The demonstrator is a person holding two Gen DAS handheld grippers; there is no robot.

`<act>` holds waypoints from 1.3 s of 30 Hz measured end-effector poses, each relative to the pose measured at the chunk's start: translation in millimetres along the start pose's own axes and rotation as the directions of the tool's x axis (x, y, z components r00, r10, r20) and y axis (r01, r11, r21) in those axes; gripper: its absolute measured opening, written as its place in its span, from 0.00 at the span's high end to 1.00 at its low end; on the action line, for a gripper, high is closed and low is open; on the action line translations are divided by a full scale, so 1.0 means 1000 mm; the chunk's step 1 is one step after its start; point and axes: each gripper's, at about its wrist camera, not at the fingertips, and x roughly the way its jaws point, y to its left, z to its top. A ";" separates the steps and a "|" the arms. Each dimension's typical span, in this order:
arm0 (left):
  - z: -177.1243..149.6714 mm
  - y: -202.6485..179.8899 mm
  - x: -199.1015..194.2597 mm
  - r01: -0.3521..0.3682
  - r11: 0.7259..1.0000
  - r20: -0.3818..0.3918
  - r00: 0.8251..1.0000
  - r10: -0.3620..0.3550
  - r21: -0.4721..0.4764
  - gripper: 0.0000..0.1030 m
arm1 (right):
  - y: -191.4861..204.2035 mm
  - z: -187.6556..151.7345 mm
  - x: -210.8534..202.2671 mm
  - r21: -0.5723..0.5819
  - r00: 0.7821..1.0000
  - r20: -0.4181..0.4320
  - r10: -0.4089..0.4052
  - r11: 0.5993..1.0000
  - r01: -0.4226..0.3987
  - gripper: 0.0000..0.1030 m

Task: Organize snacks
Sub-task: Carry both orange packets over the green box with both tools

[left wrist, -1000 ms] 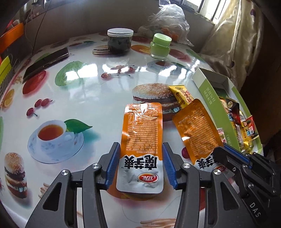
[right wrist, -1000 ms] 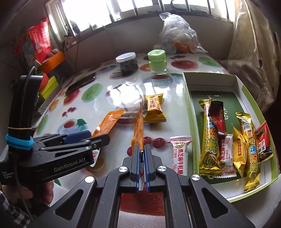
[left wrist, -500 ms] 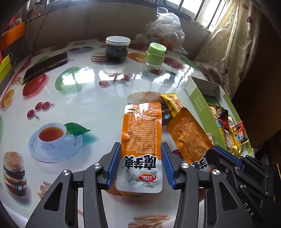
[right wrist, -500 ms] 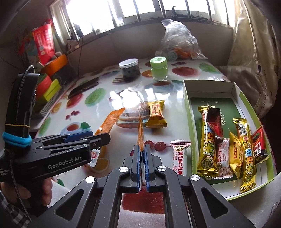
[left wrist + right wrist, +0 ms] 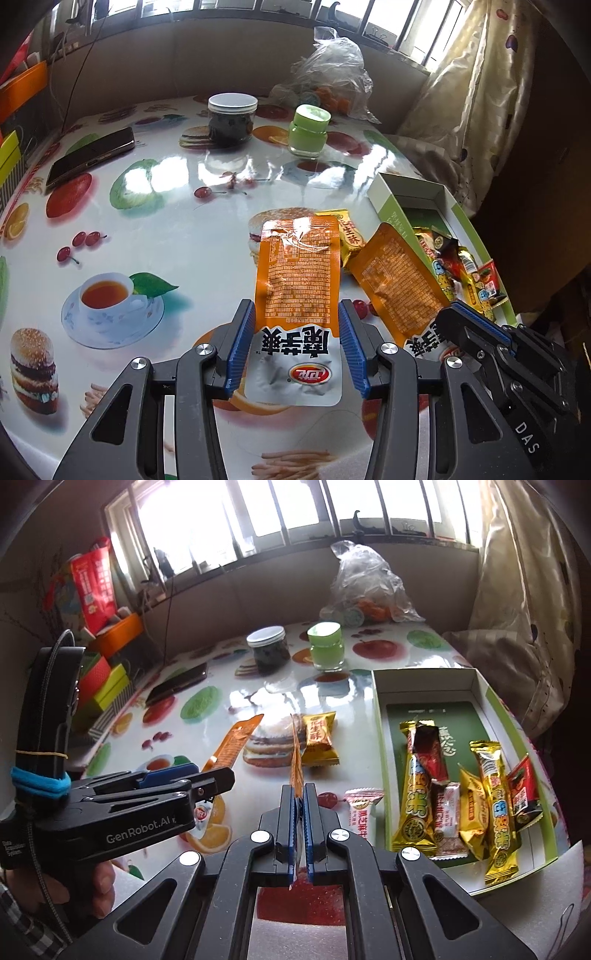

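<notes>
Left gripper (image 5: 297, 349): fingers (image 5: 242, 350) sat on both side edges of an orange pouch (image 5: 297, 288), pinching it across its width; the pouch stood out forward above the table (image 5: 177, 225), silver end nearest the camera.
Right gripper (image 5: 300, 825): fingers (image 5: 286, 821) pressed nearly together on the silver end of a second orange pouch (image 5: 400, 291), which the right wrist view showed edge-on as a thin orange strip.
Pouch pair: side by side, the second one to the right of the first and angled toward the box (printed backs up in the left wrist view).
Box (image 5: 380, 716): open, white walls with green floor, on the right part of the table; its near half held gold, red and white wrapped snacks, its far half showed bare floor.
Loose snacks: a yellow packet (image 5: 319, 744) lay on the burger print beyond the pouches; a white-and-pink candy (image 5: 362, 812) lay just left of the box wall.
Far table: dark jar with white lid (image 5: 232, 120), green jar (image 5: 308, 131) beside it, a phone (image 5: 90, 157) to the left, a clear plastic bag (image 5: 332, 79) behind.
Left hand (image 5: 101, 884): wrapped on the left gripper's handle, seen in the right wrist view.
</notes>
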 end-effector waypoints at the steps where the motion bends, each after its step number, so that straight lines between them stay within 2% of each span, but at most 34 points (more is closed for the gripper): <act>1: 0.000 -0.002 -0.001 0.000 1.000 0.002 1.000 0.000 0.003 0.54 | -0.001 0.001 -0.001 0.003 1.000 0.003 -0.002 1.000 0.002 0.95; 10: 0.008 -0.022 -0.010 0.007 0.999 0.022 1.000 -0.008 0.045 0.54 | -0.012 0.007 -0.019 0.030 0.999 0.049 -0.020 0.999 0.018 0.95; 23: 0.025 -0.067 -0.011 0.063 0.990 0.039 0.997 -0.068 0.123 0.54 | -0.047 0.012 -0.046 0.106 0.991 0.102 -0.083 0.992 0.072 0.95; 39: 0.036 -0.119 0.011 0.121 0.974 0.002 0.992 -0.124 0.191 0.54 | -0.091 0.008 -0.063 0.194 0.980 0.115 -0.161 0.971 0.137 0.95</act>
